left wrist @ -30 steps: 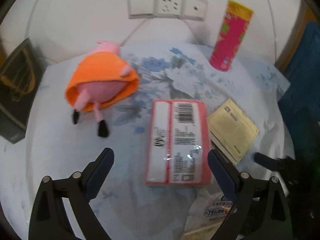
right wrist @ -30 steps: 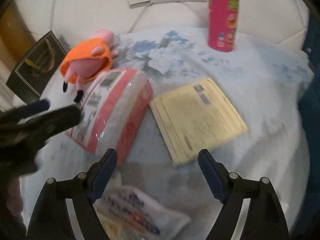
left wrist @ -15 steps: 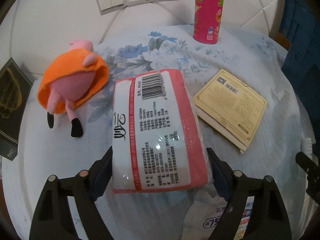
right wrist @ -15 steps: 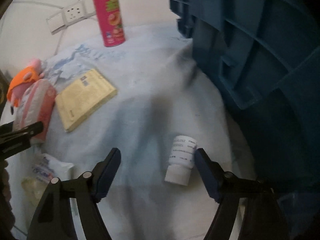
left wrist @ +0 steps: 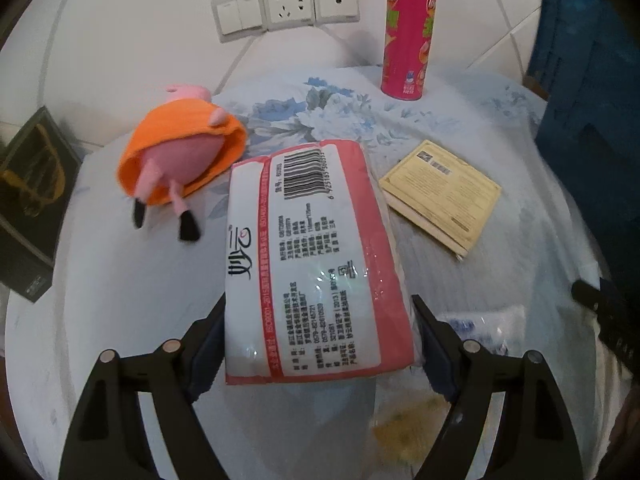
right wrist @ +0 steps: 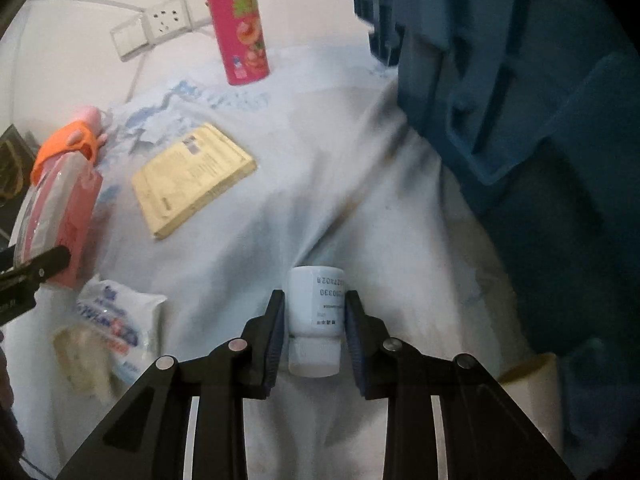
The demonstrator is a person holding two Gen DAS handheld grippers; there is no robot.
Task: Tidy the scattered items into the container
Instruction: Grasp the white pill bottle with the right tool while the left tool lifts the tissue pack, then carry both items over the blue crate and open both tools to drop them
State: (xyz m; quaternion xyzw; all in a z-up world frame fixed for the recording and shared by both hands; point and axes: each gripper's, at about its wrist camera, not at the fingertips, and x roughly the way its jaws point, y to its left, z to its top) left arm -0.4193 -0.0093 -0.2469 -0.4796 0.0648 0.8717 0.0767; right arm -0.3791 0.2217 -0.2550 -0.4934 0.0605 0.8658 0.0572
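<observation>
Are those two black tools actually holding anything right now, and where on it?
Yes. The left tool clamps the pink tissue pack by the sides of its near end. The right tool pinches the small white bottle around its body.

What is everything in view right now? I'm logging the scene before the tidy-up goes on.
tissue pack: 1, pink and white, between left gripper's fingers
white bottle: 1, white, between right gripper's fingers
pig plush: 1, pink with orange dress, lying left
booklet: 1, yellow, flat, right of tissue pack
chip can: 1, pink and yellow, upright at back
wipes packet: 1, white and blue, near edge
crate: 1, blue, right
black box: 1, far left
wall sockets: white
left gripper: black
right gripper: black
</observation>
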